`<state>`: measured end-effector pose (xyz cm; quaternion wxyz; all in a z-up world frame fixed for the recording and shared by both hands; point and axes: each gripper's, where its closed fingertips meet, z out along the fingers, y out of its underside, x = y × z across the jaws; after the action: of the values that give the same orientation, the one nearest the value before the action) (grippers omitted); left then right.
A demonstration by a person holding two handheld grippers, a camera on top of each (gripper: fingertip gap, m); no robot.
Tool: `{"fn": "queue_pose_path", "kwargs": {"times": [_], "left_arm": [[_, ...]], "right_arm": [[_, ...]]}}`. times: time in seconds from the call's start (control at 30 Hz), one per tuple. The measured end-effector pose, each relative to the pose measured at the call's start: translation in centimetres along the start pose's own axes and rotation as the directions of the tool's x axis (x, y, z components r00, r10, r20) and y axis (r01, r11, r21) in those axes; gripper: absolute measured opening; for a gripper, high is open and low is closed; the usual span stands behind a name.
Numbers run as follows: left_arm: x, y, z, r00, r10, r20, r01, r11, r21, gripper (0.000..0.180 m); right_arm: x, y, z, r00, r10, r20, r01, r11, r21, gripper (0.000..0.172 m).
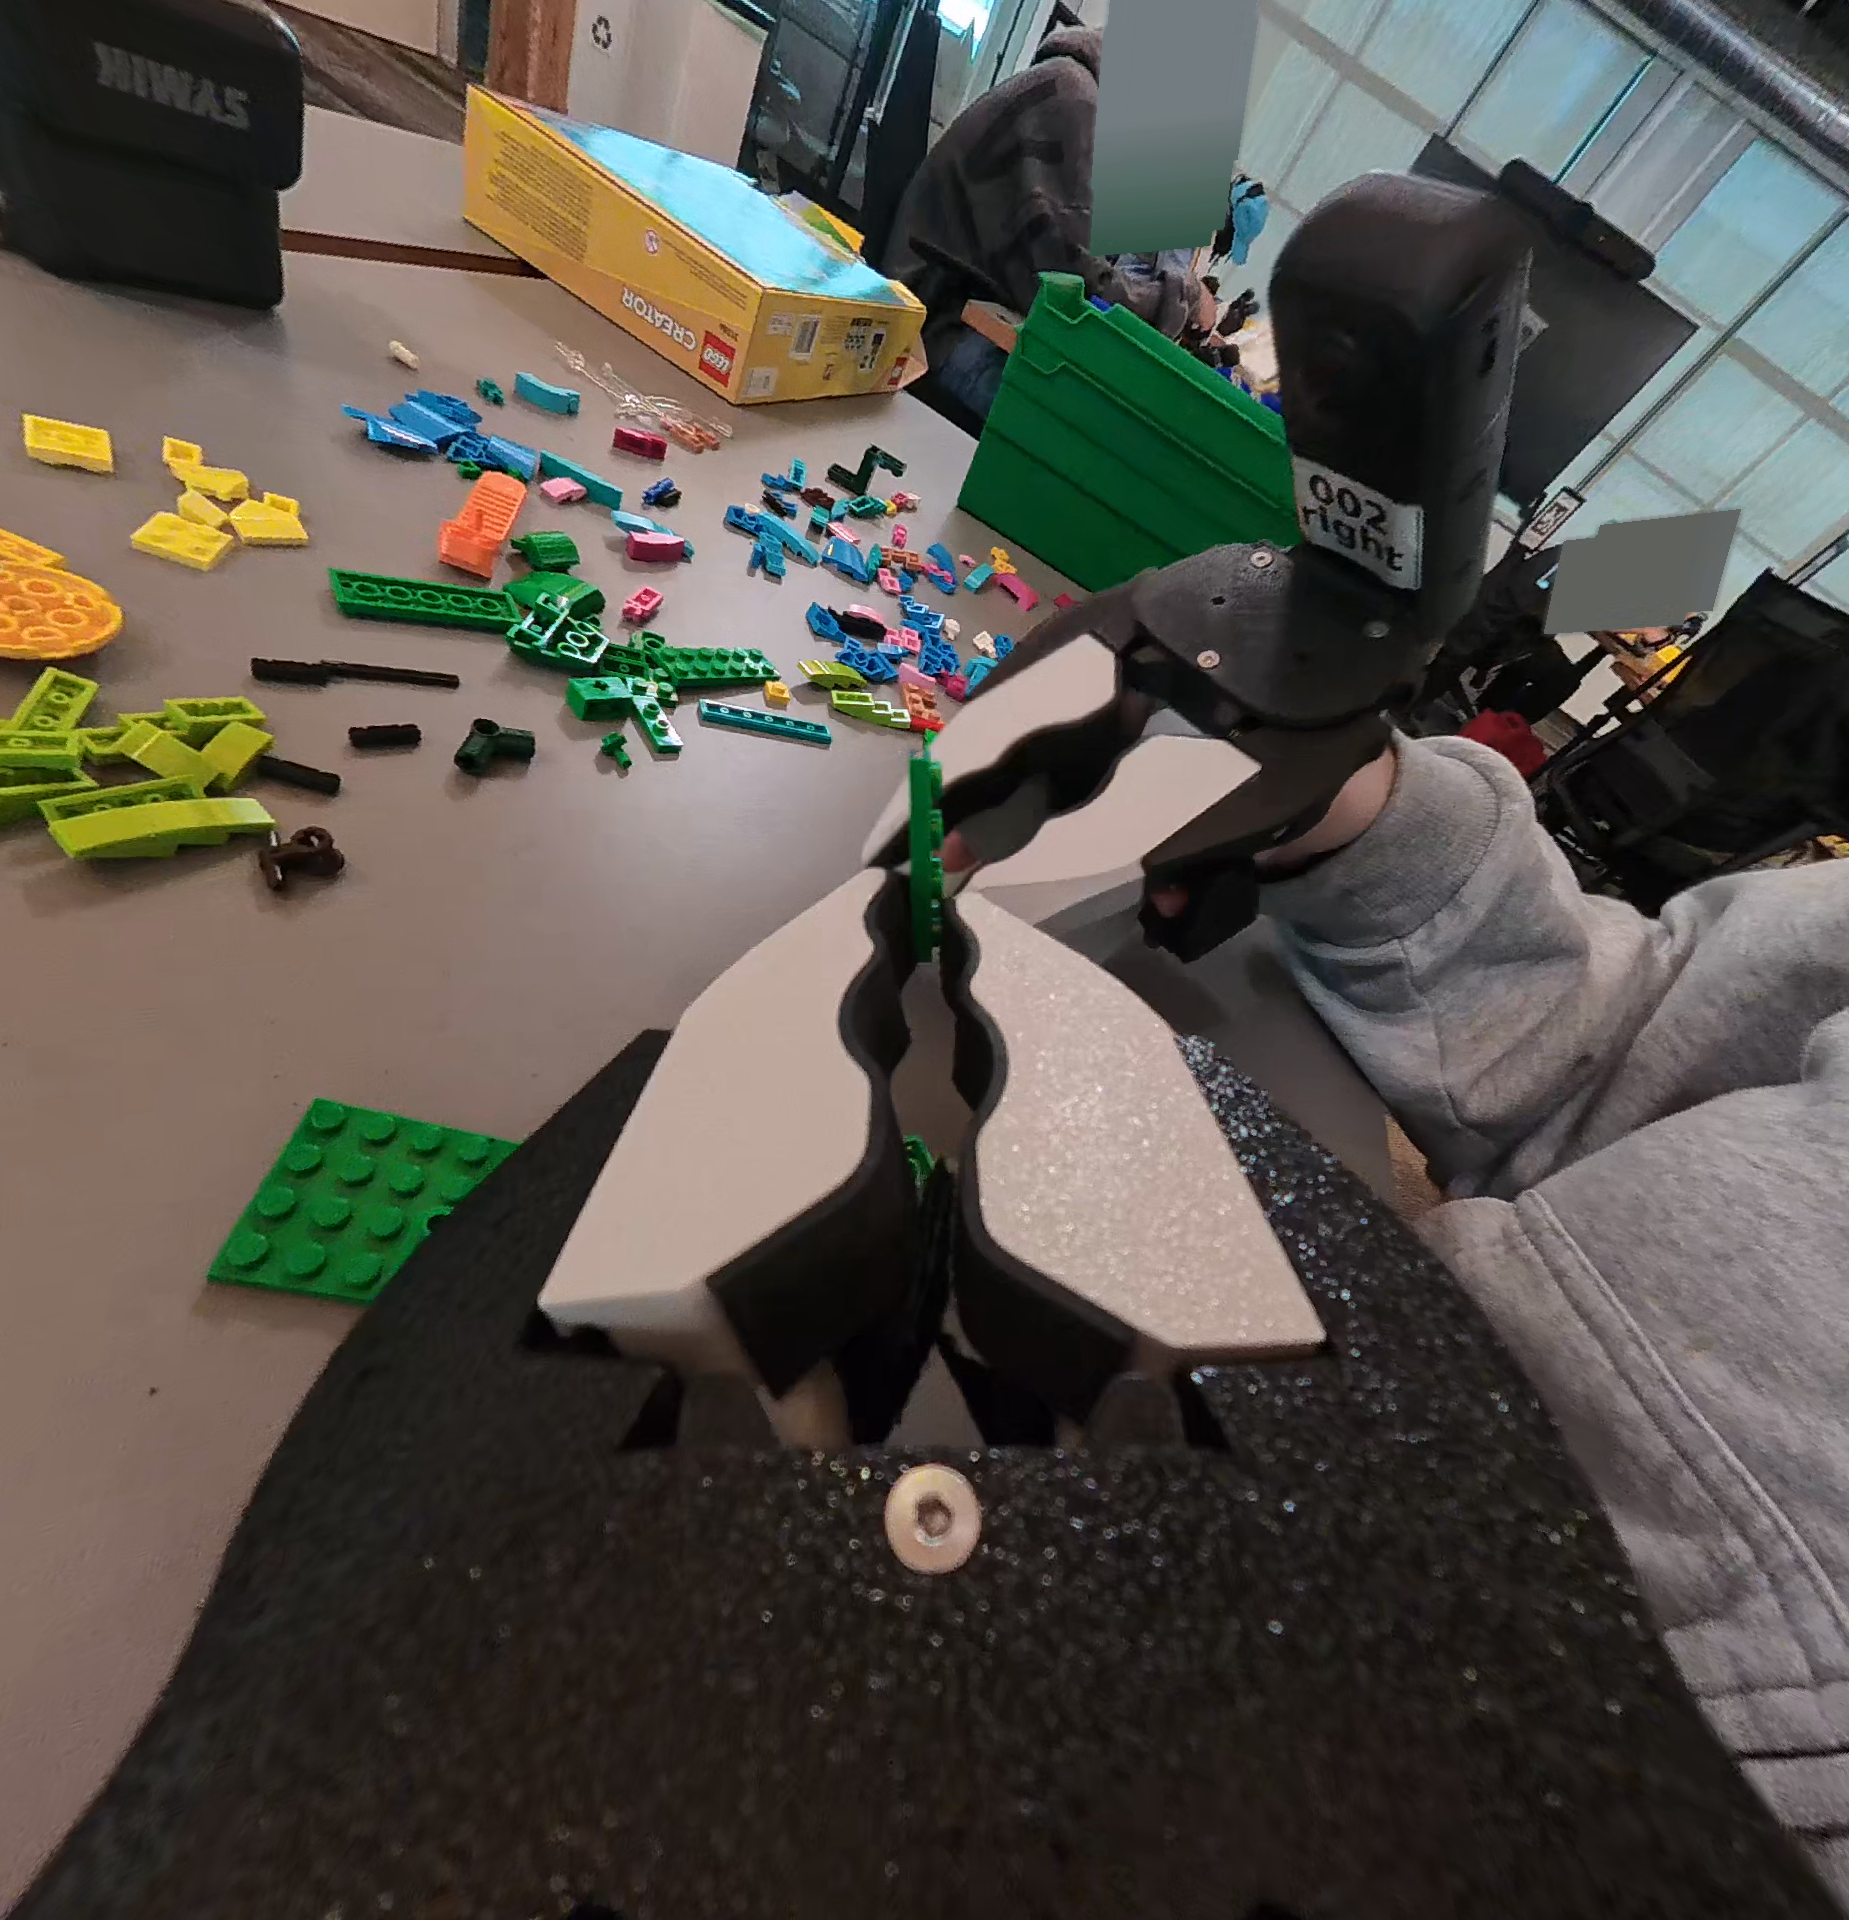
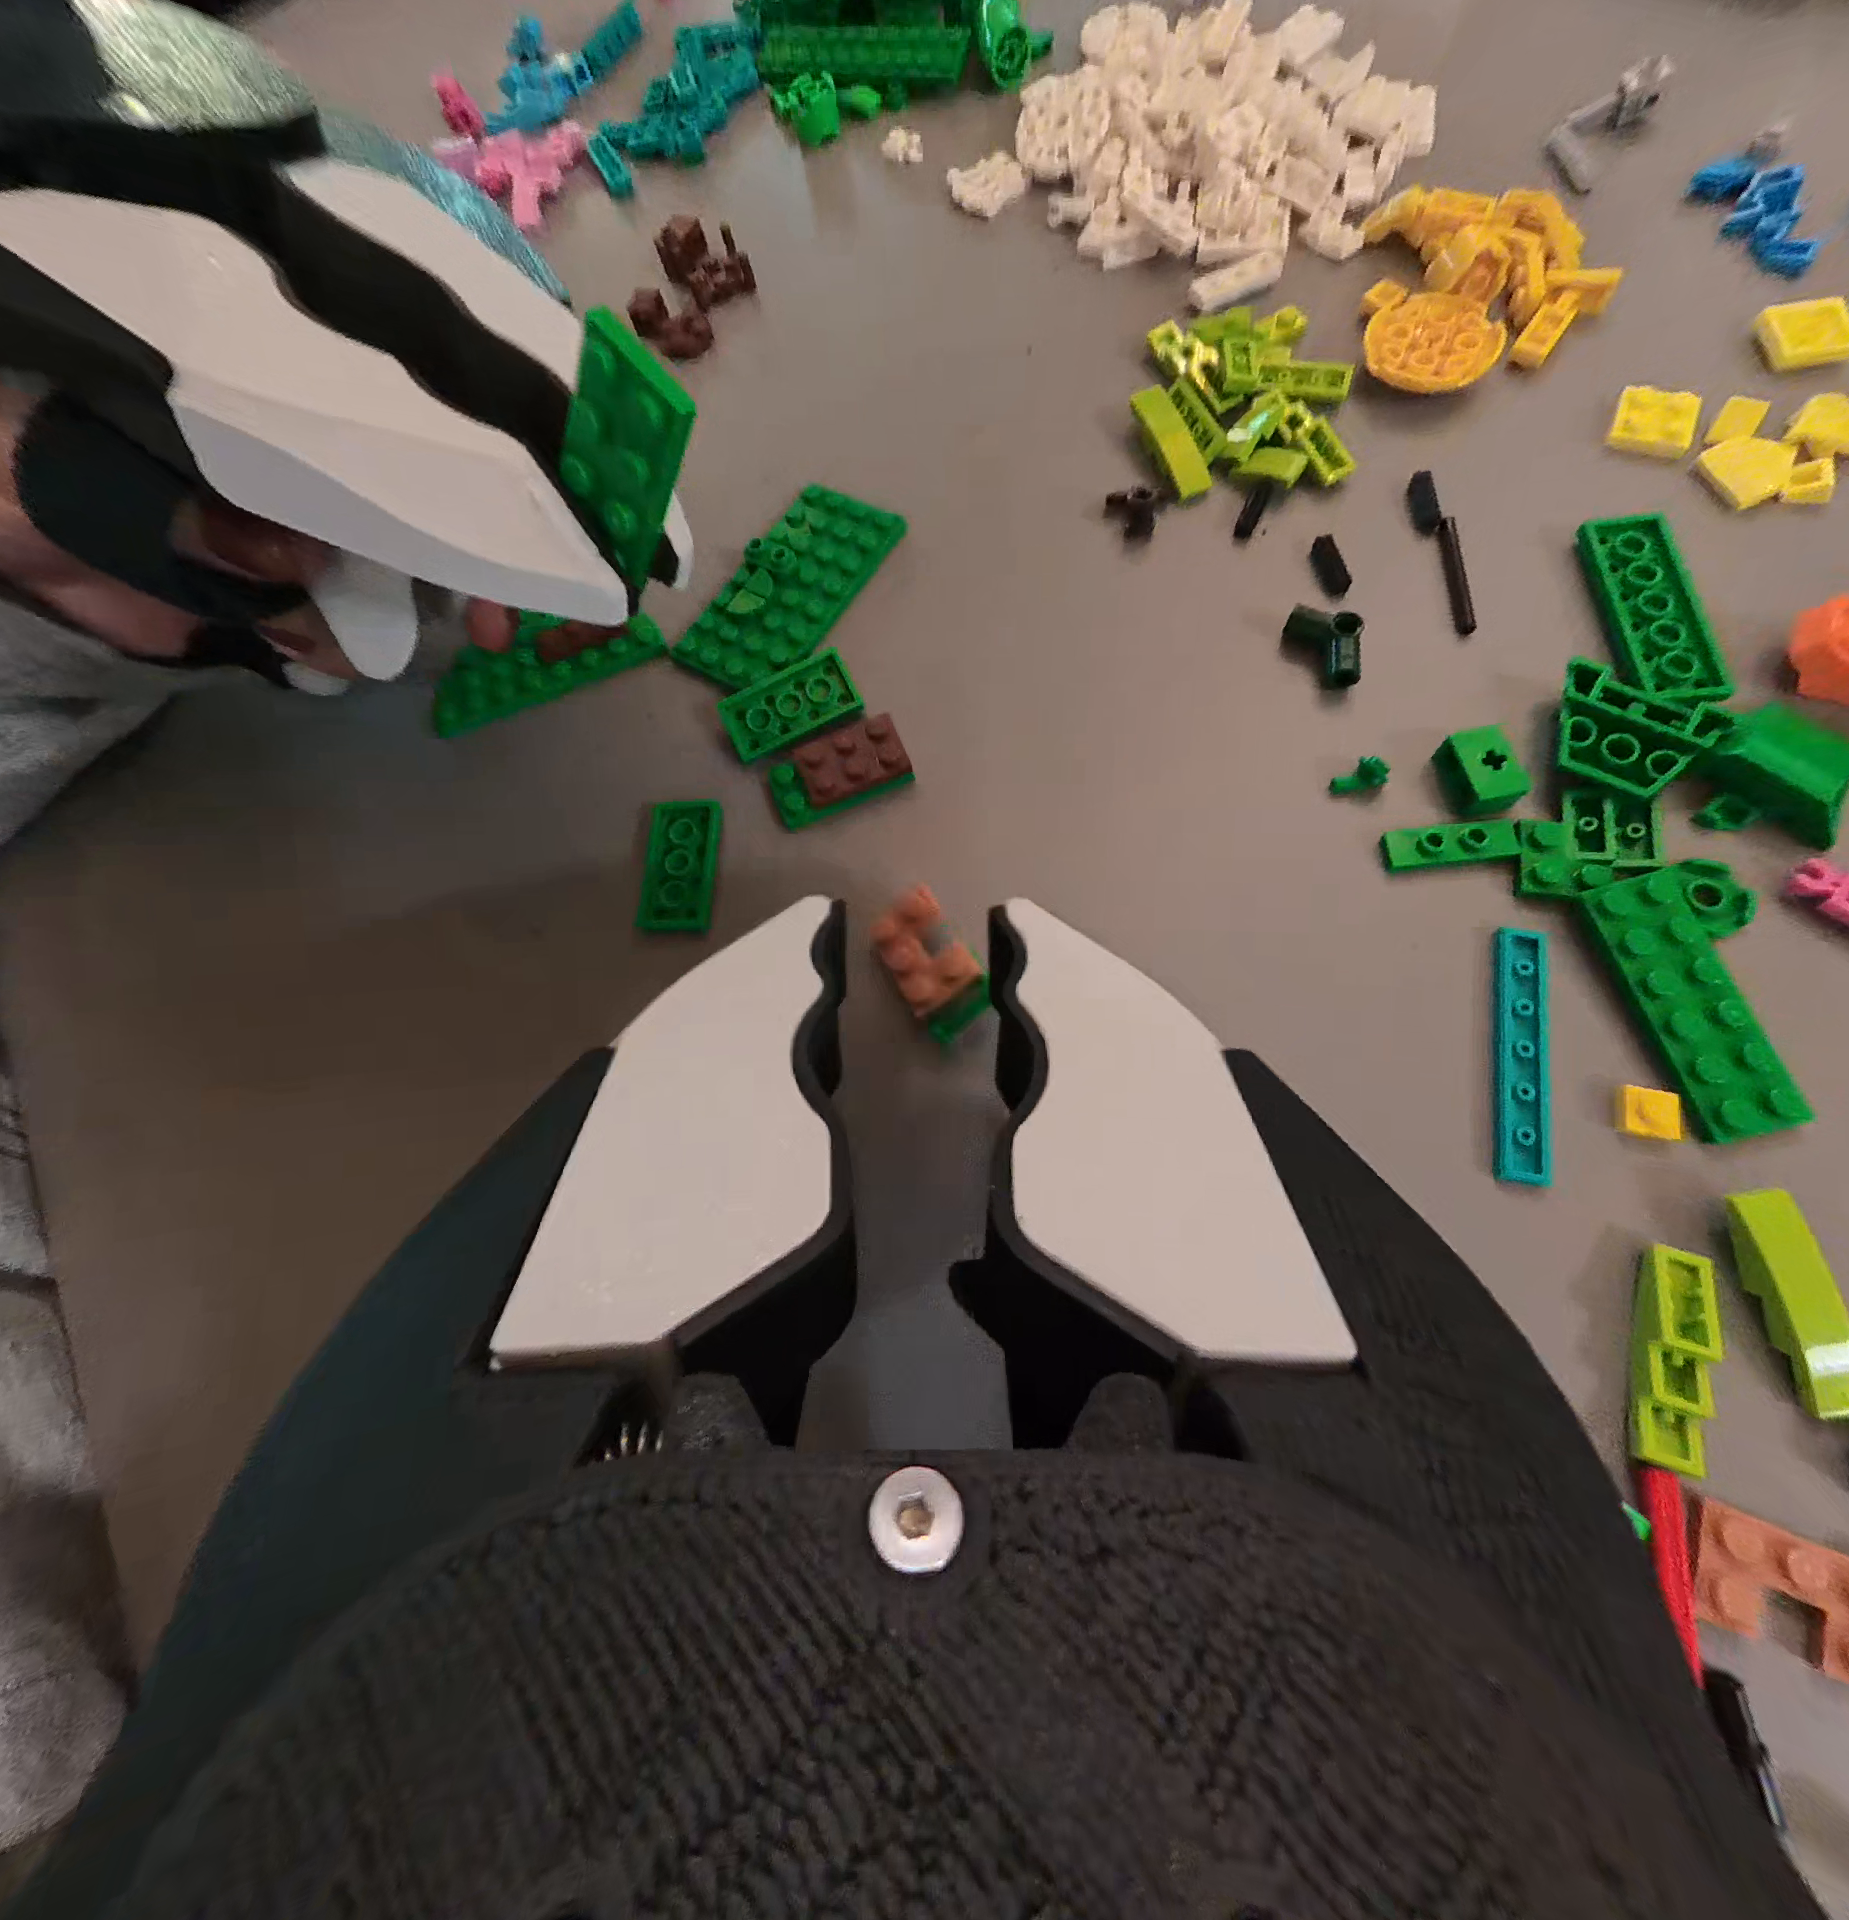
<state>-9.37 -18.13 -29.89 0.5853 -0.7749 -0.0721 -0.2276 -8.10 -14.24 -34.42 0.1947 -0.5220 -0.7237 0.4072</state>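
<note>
The table (image 2: 1107, 665) is strewn with loose bricks sorted roughly by colour; a yellow box (image 1: 691, 260) and a green bin (image 1: 1107, 457) stand at its far edge, contents hidden. The left gripper (image 1: 925, 925) pinches a green plate (image 1: 925, 852) upright at its fingertips. The right gripper (image 2: 915, 935) hangs open over an orange-and-green piece (image 2: 925, 966) lying between its jaws.

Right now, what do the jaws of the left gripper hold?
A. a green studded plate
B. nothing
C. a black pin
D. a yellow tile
A: the left gripper is clamped on a green studded plate, which stands on edge between its jaws above the grey table; the left wrist view shows the same plate edge-on.
</note>
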Motion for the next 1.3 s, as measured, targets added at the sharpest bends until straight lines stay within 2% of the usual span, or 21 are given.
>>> {"fn": "queue_pose_path", "kwargs": {"times": [0.13, 0.27, 0.3, 0.37, 0.43, 0.5, 0.53, 0.7, 0.83, 0.93, 0.97, 1.0, 1.07, 1.13, 1.17, 1.23, 1.3], "left_arm": [[-1.1, -1.2, -1.3, 0.999, -0.010, 0.033, 0.009, 0.998, 0.055, 0.005], [-4.0, -3.8, -5.5, 0.988, -0.034, 0.151, 0.007, 0.984, 0.176, 0.004], [-4.0, -3.6, -6.2, 0.990, -0.022, 0.136, 0.000, 0.987, 0.159, 0.004], [-2.4, -1.5, -6.1, 0.997, 0.062, 0.034, -0.062, 0.998, -0.001, 0.004], [-1.2, 1.5, -5.5, 0.985, 0.169, -0.021, -0.170, 0.968, -0.182, 0.005], [0.1, 3.0, -4.8, 0.967, 0.242, -0.076, -0.253, 0.937, -0.241, 0.005], [0.8, 3.4, -4.5, 0.962, 0.246, -0.115, -0.268, 0.931, -0.247, 0.005], [1.9, 3.2, -4.5, 0.949, 0.265, -0.173, -0.298, 0.933, -0.203, 0.005], [1.5, 2.5, -5.4, 0.950, 0.268, -0.159, -0.294, 0.940, -0.174, 0.005], [-0.1, 0.2, -6.6, 0.962, 0.271, -0.032, -0.272, 0.962, -0.037, 0.063], [-1.1, -1.0, -7.5, 0.960, 0.277, 0.046, -0.278, 0.960, 0.027, 0.082], [-2.7, -2.2, -8.9, 0.942, 0.289, 0.170, -0.309, 0.946, 0.099, 0.091], [-6.4, -4.6, -13.2, 0.829, 0.296, 0.475, -0.439, 0.870, 0.224, 0.084], [-8.9, -6.2, -17.7, 0.704, 0.207, 0.679, -0.512, 0.811, 0.283, 0.078], [-9.7, -6.6, -19.4, 0.660, 0.160, 0.734, -0.516, 0.807, 0.288, 0.078], [-12.1, -6.3, -22.4, 0.522, 0.039, 0.852, -0.499, 0.824, 0.268, 0.075], [-13.0, -5.6, -22.8, 0.509, -0.002, 0.861, -0.454, 0.849, 0.271, 0.074]], "right_arm": [[-0.2, -2.1, -1.2, 0.999, 0.017, 0.038, -0.022, 0.991, 0.133, 0.032], [-1.0, -3.6, -2.0, 0.997, -0.070, 0.043, 0.057, 0.966, 0.252, 0.032], [-1.4, -4.1, -2.0, 0.993, -0.117, 0.027, 0.104, 0.953, 0.286, 0.032], [-3.2, -5.2, -2.1, 0.975, -0.217, 0.044, 0.186, 0.911, 0.367, 0.031], [-5.8, -6.3, -1.9, 0.957, -0.225, 0.180, 0.134, 0.900, 0.416, 0.027], [-7.4, -6.7, -1.0, 0.930, -0.174, 0.324, 0.041, 0.925, 0.378, 0.026], [-7.9, -6.7, -0.5, 0.920, -0.170, 0.353, 0.036, 0.935, 0.354, 0.026], [-8.8, -6.2, 1.1, 0.905, -0.260, 0.336, 0.172, 0.947, 0.271, 0.022], [-10.0, -6.9, 1.3, 0.872, -0.315, 0.374, 0.220, 0.935, 0.277, 0.006], [-9.8, -8.7, 2.1, 0.867, -0.362, 0.343, 0.273, 0.920, 0.282, 0.004], [-9.2, -9.6, 2.7, 0.872, -0.371, 0.318, 0.289, 0.917, 0.275, 0.004], [-8.4, -10.5, 3.7, 0.882, -0.371, 0.290, 0.301, 0.918, 0.260, 0.004], [-6.7, -12.9, 6.5, 0.905, -0.354, 0.235, 0.303, 0.926, 0.226, 0.003], [-5.7, -15.4, 10.0, 0.917, -0.320, 0.238, 0.277, 0.940, 0.197, 0.003], [-5.3, -16.5, 12.0, 0.923, -0.301, 0.238, 0.264, 0.948, 0.177, 0.004], [-4.3, -18.3, 16.1, 0.932, -0.279, 0.232, 0.257, 0.959, 0.118, 0.004], [-3.3, -19.2, 20.0, 0.943, -0.248, 0.223, 0.245, 0.969, 0.045, 0.004]]}}
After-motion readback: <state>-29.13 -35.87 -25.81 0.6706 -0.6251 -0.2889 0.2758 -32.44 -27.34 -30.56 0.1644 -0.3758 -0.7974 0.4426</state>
